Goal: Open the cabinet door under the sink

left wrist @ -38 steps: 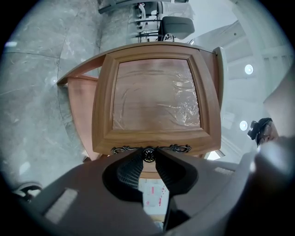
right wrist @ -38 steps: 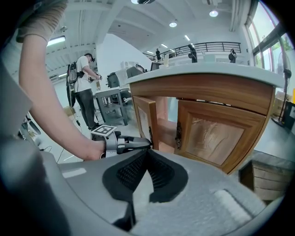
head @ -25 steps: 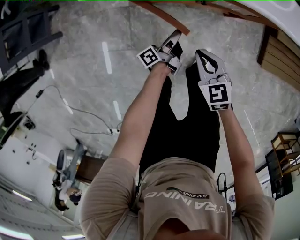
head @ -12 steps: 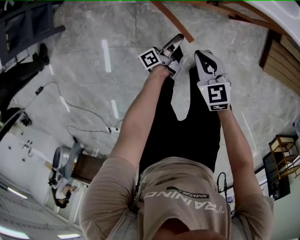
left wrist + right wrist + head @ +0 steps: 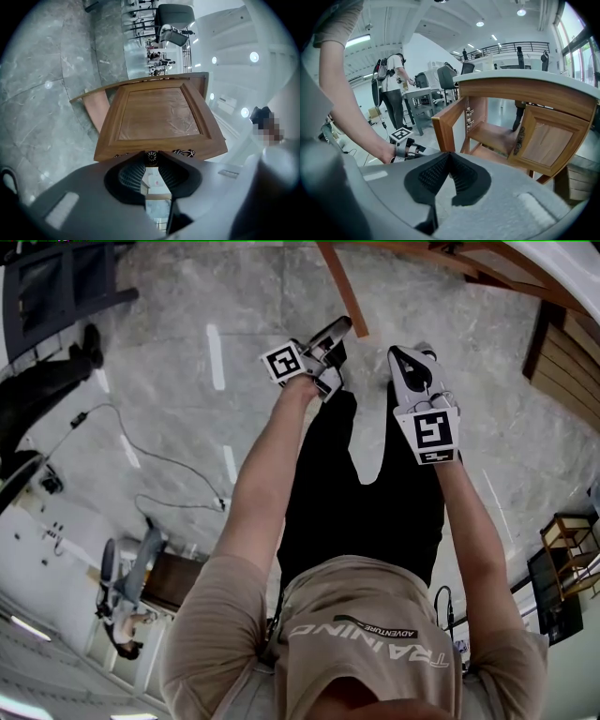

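Observation:
The wooden cabinet door [image 5: 159,115] stands swung out, its framed panel filling the left gripper view. My left gripper [image 5: 151,157] is shut on the door's small round knob [image 5: 151,156] at the door's near edge. In the head view the door [image 5: 341,285] shows edge-on, with the left gripper [image 5: 337,331] at its lower end. My right gripper [image 5: 412,356] hangs beside it, apart from the door. In the right gripper view its jaws [image 5: 450,154] are shut with nothing between them, and the open door [image 5: 449,125] and the left gripper [image 5: 406,140] lie ahead.
The cabinet's second door [image 5: 548,140] is closed under the countertop [image 5: 525,79]. A shelf [image 5: 494,136] shows inside the cabinet. Cables [image 5: 150,465] trail over the grey marble floor. A person [image 5: 391,89] stands by desks and chairs in the background.
My left gripper has moved left with the knob, and the door has swung further out. The right gripper has barely shifted.

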`<state>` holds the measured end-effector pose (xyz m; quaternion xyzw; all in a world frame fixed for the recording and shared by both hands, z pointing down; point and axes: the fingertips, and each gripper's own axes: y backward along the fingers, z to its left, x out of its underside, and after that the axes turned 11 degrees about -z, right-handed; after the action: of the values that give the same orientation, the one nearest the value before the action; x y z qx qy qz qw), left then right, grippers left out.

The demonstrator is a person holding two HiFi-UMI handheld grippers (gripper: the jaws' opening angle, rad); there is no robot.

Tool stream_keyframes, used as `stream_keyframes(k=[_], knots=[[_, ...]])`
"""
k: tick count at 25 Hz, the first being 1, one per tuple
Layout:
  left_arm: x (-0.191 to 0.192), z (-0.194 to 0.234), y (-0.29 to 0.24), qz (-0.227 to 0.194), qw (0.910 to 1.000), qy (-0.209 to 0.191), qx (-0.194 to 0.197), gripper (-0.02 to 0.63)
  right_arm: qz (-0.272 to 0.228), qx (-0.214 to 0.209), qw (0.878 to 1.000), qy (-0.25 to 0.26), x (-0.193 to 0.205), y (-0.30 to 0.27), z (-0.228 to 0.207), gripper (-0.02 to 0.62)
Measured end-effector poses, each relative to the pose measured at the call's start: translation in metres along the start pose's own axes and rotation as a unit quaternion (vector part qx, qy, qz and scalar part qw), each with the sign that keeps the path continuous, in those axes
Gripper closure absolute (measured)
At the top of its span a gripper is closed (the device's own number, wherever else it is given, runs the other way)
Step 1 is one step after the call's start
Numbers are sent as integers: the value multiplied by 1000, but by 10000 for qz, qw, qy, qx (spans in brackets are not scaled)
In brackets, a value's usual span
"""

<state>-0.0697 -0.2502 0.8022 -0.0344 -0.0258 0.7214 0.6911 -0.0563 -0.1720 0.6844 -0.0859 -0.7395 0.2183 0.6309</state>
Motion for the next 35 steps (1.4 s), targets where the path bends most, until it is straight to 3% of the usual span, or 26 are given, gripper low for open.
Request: stream_keyframes(k=[8, 16, 21, 35], knots=[[-40, 2, 37, -143, 9997, -129, 136, 506, 40, -166, 9998, 41, 2, -12, 34, 592], [-62, -1, 53, -8, 9996, -190, 210, 506, 136, -249, 9995, 97, 4, -20, 55, 592], [-73, 0, 58, -225, 9993, -172, 262, 506, 134, -158, 9997, 131, -1, -24, 55, 592], [-83, -1, 70, -21, 9999, -85, -83, 501, 9, 284, 9994, -193, -20, -25, 71, 592]])
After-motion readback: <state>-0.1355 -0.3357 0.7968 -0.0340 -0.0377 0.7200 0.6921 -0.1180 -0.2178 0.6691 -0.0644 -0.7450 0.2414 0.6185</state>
